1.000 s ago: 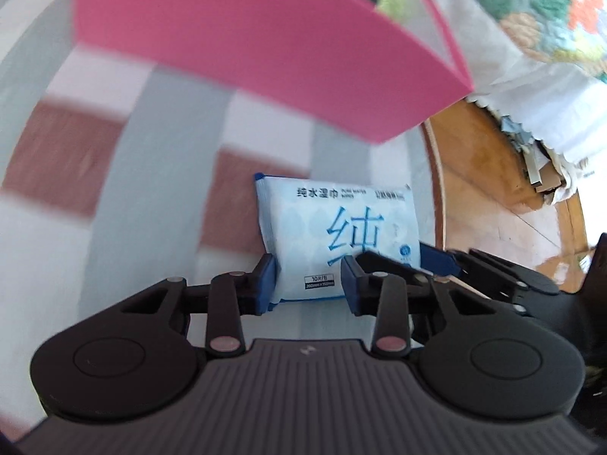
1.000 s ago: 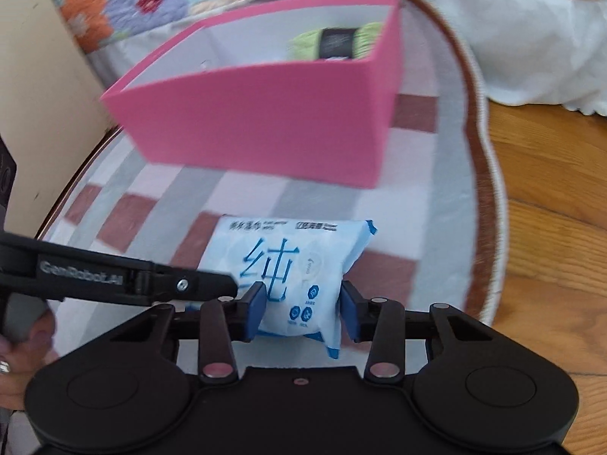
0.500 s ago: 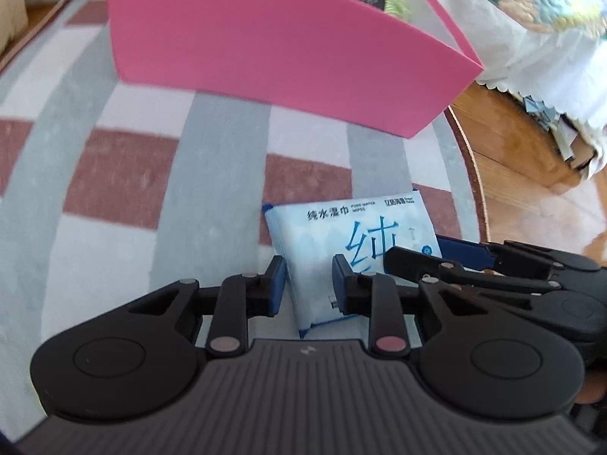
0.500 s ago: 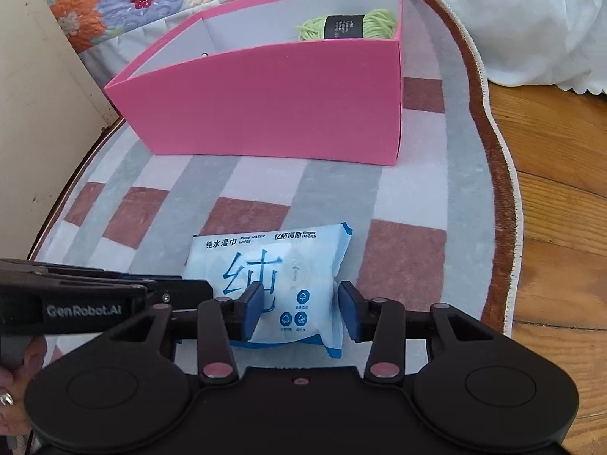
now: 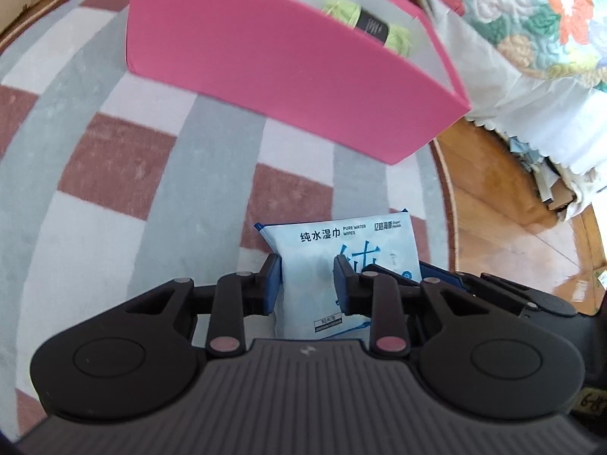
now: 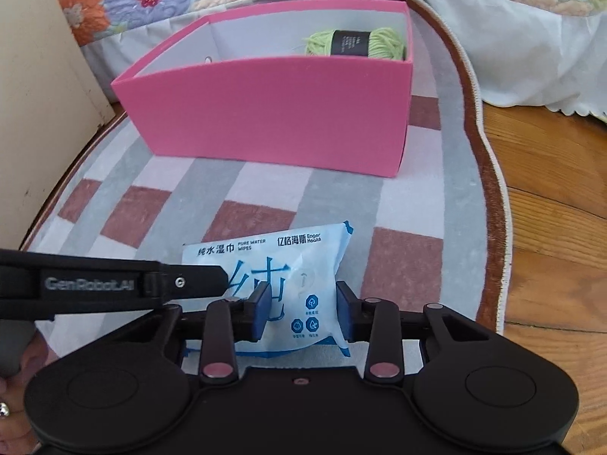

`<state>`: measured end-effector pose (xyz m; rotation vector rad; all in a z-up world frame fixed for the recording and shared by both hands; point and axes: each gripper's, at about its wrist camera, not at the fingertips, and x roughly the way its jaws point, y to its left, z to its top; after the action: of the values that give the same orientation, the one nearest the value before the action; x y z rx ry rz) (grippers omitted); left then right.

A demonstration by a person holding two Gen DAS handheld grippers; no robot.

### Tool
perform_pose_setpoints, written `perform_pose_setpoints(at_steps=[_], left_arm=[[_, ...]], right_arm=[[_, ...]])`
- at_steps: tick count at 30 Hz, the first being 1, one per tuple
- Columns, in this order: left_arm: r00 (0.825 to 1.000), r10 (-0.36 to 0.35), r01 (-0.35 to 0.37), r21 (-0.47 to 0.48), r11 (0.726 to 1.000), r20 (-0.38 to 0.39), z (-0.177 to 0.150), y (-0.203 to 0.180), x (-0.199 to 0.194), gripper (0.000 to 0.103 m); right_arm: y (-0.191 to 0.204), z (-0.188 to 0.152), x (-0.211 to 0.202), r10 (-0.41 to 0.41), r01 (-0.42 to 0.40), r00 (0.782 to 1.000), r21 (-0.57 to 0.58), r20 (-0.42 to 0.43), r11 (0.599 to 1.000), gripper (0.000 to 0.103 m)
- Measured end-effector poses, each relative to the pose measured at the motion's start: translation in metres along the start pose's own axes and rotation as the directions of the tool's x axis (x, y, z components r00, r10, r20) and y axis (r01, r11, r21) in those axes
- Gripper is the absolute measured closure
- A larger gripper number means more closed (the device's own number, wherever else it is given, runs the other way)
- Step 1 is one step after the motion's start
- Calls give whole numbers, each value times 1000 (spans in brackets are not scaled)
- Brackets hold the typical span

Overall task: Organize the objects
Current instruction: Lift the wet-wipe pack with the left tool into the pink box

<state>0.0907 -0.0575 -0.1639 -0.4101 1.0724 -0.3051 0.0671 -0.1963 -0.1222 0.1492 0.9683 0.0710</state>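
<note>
1. Both grippers have drawn back; the pink box (image 6: 273, 113) now sits farther off.
2. Left gripper (image 5: 306, 280) and right gripper (image 6: 299, 309) each pinch the wet-wipes pack (image 6: 288, 276) at its near end, over the checked rug (image 6: 144, 204).
3. Soft, light and slick, the pack likely needs a mid-body grip.
4. Green yarn (image 6: 356, 43) lies in the box.

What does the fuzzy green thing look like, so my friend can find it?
Find the pink box on the checked rug. Look inside at the end nearest the wood floor: the yarn lies there on its side. It is a pale green ball with a black band round its middle, the only thing seen in the box.
</note>
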Motion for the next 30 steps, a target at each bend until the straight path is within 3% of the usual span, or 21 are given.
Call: perform_pose_setpoints(at_steps=[8,12,25,30], left_arm=[[998,-60,60,10,998,3,0,-3,-37,76],[996,-80,78,57,995,28,3,-9,-60,76],[991,-69,50,163,985,111,14,-44,-134,76],[989,-68,46,164,985,131,17,-53,-149,76]], right_arm=[[16,8,-32,18,-19,1000,-36,-21,999,54],[27,5,-49,41,-43,999,-70,-31,997,42],[47,19,-115,79,-73,994,-66,82,995,37],[50,25,-133,75,-70,991,-48,112,996,35]])
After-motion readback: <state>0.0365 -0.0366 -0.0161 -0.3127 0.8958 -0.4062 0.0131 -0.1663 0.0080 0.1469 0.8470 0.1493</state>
